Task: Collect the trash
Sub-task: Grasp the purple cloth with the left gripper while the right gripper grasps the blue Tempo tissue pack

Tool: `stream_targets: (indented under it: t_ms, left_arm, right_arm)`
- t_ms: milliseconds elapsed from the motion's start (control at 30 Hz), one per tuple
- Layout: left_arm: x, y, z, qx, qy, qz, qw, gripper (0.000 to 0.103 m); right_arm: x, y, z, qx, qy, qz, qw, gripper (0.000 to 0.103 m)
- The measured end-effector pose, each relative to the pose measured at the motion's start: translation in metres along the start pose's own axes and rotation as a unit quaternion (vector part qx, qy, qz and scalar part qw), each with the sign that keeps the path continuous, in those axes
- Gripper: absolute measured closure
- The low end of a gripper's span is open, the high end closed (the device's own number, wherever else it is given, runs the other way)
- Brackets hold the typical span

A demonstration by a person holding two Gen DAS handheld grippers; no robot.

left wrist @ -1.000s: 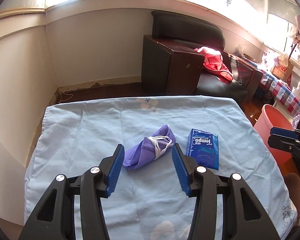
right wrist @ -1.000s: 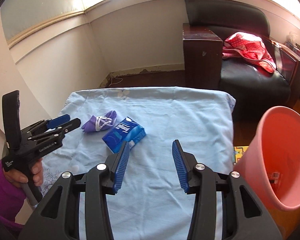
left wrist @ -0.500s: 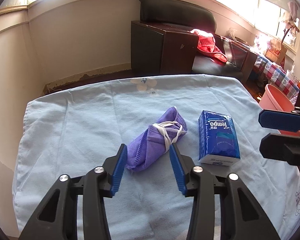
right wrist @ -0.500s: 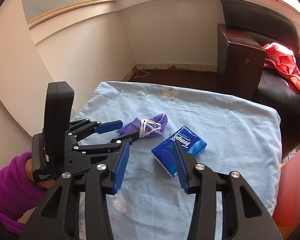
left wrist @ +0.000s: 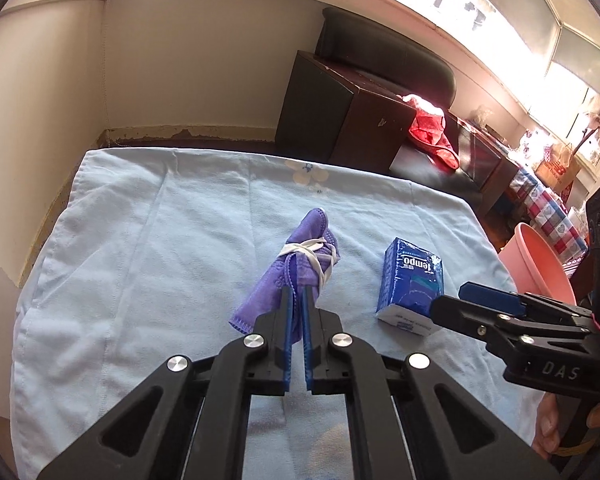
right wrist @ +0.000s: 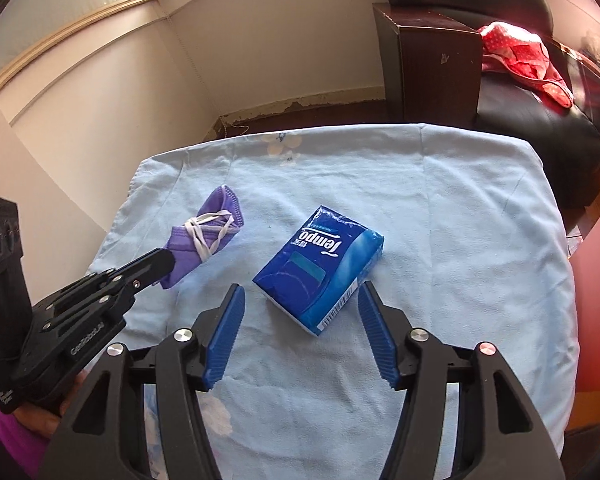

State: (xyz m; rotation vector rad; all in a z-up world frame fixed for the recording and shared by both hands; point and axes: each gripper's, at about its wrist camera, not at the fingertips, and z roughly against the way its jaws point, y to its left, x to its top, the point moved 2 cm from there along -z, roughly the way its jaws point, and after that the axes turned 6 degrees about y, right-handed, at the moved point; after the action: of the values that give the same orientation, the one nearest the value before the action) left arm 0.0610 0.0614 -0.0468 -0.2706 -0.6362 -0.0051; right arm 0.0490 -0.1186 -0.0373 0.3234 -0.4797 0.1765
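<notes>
Half a second ago our left tongs (left wrist: 296,300) stood apart around the purple face mask (left wrist: 300,264); now they are closing, clenched on its near end, angled down at the tabletop (left wrist: 140,260). Our right tongs (right wrist: 300,304) have dropped toward the blue Tempo tissue pack (right wrist: 320,268) and are opening, released, its near corner between them. The pink bin (left wrist: 540,264) sits far right.

A purple mask (left wrist: 296,268) bound with white straps, a blue tissue pack (right wrist: 320,266) with white lettering, a pale blue cloth (right wrist: 460,240) with faint flowers, a pink bin (left wrist: 540,264).
</notes>
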Motion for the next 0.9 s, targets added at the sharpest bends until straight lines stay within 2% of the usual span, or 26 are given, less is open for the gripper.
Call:
stream_targets:
  t_ms: [167, 300, 433, 533, 600, 667, 733, 800, 900]
  left_arm:
    - [-0.002, 0.010, 0.003, -0.004, -0.002, 0.023, 0.9997, 0.099]
    - [-0.004, 0.015, 0.002, -0.006, 0.004, 0.038, 0.9993, 0.099]
    - [-0.007, 0.013, 0.002, -0.010, 0.008, 0.039, 0.9992, 0.099]
    - [-0.007, 0.012, 0.003, -0.013, 0.007, 0.043, 0.9990, 0.099]
    - [-0.006, 0.010, 0.004, -0.016, 0.007, 0.043, 0.9989, 0.099]
    - [-0.006, 0.006, 0.004, -0.018, 0.008, 0.039, 0.9990, 0.099]
    - [-0.006, 0.000, 0.004, -0.021, 0.009, 0.034, 0.9992, 0.099]
    - [-0.006, -0.007, 0.005, -0.023, 0.010, 0.026, 0.9994, 0.099]
    - [-0.004, -0.016, 0.005, -0.023, 0.007, 0.017, 0.9996, 0.099]
  right_arm:
    - [0.012, 0.005, -0.017, -0.026, 0.002, -0.031, 0.999, 0.037]
    - [0.015, 0.010, -0.033, -0.071, 0.000, -0.018, 0.997, 0.036]
    - [0.010, -0.003, -0.038, -0.043, 0.018, -0.012, 0.999, 0.036]
    - [0.007, -0.012, -0.032, -0.045, 0.025, 0.023, 0.998, 0.036]
    - [0.003, -0.020, -0.026, -0.057, 0.027, 0.037, 0.997, 0.045]
    - [-0.004, -0.033, -0.022, -0.049, 0.043, 0.033, 0.997, 0.057]
    - [-0.011, -0.043, -0.017, -0.039, 0.049, 0.034, 0.997, 0.059]
    - [-0.018, -0.050, -0.011, -0.048, 0.051, 0.038, 0.997, 0.059]
    - [-0.021, -0.057, -0.003, -0.031, 0.049, 0.031, 0.998, 0.059]
